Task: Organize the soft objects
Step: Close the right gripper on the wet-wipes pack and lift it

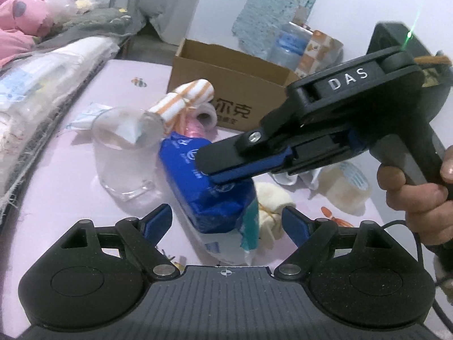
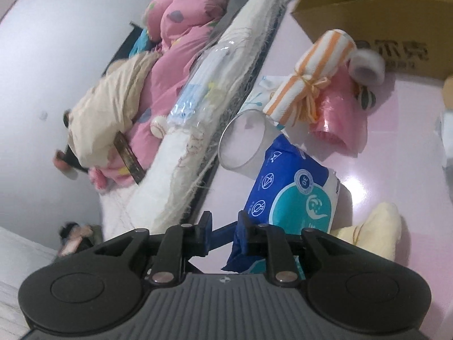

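Two pairs of jaws work one blue wipes packet point(image 1: 215, 198): the right gripper point(image 1: 218, 175) comes in from the side with its jaws clamped on the packet's crumpled upper end, while the left gripper point(image 1: 226, 223) waits with jaws wide apart on either side of the packet's lower end, touching nothing. The packet stands tilted on the pink tabletop point(image 1: 85, 198), just beside a clear glass point(image 1: 127, 153), with a striped towel roll point(image 1: 184, 99) and a cardboard box point(image 1: 226, 85) toward the far edge. To do this well, I would lift slowly away from the glass, since the thin wrapper could slip from such a shallow pinch.
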Tool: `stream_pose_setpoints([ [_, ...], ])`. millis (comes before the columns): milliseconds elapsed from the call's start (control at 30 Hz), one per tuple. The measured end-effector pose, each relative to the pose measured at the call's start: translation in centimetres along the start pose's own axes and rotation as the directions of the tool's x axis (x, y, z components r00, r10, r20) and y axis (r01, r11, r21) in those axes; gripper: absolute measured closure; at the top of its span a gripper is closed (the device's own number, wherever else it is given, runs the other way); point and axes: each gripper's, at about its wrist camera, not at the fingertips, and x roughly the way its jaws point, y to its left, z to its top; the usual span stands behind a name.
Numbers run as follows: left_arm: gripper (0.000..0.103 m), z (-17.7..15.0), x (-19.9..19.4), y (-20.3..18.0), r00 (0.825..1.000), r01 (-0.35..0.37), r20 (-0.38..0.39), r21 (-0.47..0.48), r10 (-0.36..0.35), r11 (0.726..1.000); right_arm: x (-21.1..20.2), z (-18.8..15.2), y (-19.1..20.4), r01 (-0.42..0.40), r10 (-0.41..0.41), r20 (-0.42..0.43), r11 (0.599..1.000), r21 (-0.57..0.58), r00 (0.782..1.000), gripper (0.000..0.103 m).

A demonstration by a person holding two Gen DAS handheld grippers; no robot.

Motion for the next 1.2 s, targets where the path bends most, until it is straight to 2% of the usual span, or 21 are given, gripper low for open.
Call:
stream_pose_setpoints([
  [267, 0.019, 0.2, 0.1, 0.9, 0.999, -0.039, -0.005, -0.026, 0.039, 0.999, -2.1, -0.1, -2.8, -0.069, 0.06, 0.087, 0.992, 0.103, 0.994, 0.055],
  [400, 0.024, 0.2, -0.1, 1.3, 0.998, -0.062, -0.013, -0.041, 0.061, 0.997, -3.2, -0.9, -3.3, 0.053, -0.062, 0.124, 0.996, 0.074, 0.99, 0.054],
  [500, 0.023, 0.1, -0.3, 1.6, 0.997, -0.081, -0.019, -0.036, 0.08, 0.996, -3.6, -1.9, -4.1, 0.128, -0.137, 0.118, 0.989, 0.076, 0.984, 0.054],
  [633, 0.024, -0.4, -0.7, 2.1, 0.994, -0.108, -0.03, -0.042, 0.107, 0.993, -4.4, -2.8, -4.9, 0.159, -0.169, 0.133, 0.984, 0.085, 0.977, 0.054],
  [700, 0.025, -0.4, -0.9, 2.4, 0.993, -0.117, -0.036, -0.049, 0.115, 0.992, -4.8, -2.9, -5.1, 0.128, -0.139, 0.145, 0.988, 0.086, 0.98, 0.052],
  [767, 0.025, -0.3, -1.0, 2.6, 0.996, -0.09, -0.034, -0.063, 0.088, 0.994, -4.9, -2.6, -5.3, 0.085, -0.098, 0.154, 0.992, 0.09, 0.983, 0.037],
  [833, 0.023, 0.1, -0.9, 2.7, 0.999, -0.043, -0.037, -0.085, 0.04, 0.995, -4.4, -2.0, -5.3, 0.038, -0.055, 0.155, 0.993, 0.107, 0.986, 0.028],
  [900, 0.018, 0.4, -0.6, 2.5, 0.999, -0.026, -0.045, -0.089, 0.022, 0.996, -3.5, -1.3, -5.5, 0.001, -0.019, 0.144, 0.992, 0.126, 0.989, 0.028],
  [1000, 0.018, 1.0, 0.4, 1.9, 0.997, -0.06, -0.048, -0.06, 0.058, 0.996, -2.2, -0.8, -6.1, -0.02, 0.0, 0.132, 0.989, 0.149, 0.991, 0.028],
  [1200, 0.019, 1.5, 2.0, 2.4, 0.991, -0.119, -0.077, -0.062, 0.114, 0.991, -1.7, -1.3, -6.5, -0.061, 0.045, 0.107, 0.986, 0.152, 0.993, 0.028],
])
